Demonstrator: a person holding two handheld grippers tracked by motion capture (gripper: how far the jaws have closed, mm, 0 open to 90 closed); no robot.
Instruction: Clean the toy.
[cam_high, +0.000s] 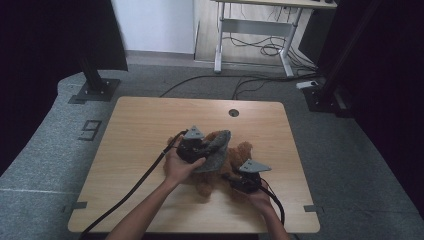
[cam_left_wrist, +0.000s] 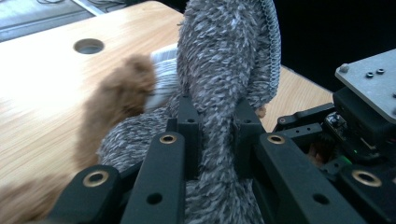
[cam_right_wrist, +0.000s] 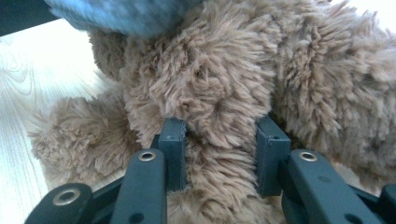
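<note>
A brown plush teddy bear (cam_high: 240, 155) lies near the middle of the wooden table (cam_high: 140, 125). A grey knitted garment (cam_high: 216, 150) hangs over it. My left gripper (cam_high: 200, 146) is shut on a fold of that grey garment (cam_left_wrist: 219, 84), lifted over the bear; the bear's brown fur (cam_left_wrist: 116, 98) shows to the left behind it. My right gripper (cam_high: 239, 184) is shut on a limb of the bear (cam_right_wrist: 219, 107), with both pads sunk in the fur. The grey garment (cam_right_wrist: 116, 14) shows blurred at the top of the right gripper view.
A round cable hole (cam_high: 233, 112) is in the table's far edge. Black cables trail from both grippers toward the near edge. A dark stand base (cam_high: 95, 90) sits on the floor at the far left, a white desk frame (cam_high: 250, 30) behind.
</note>
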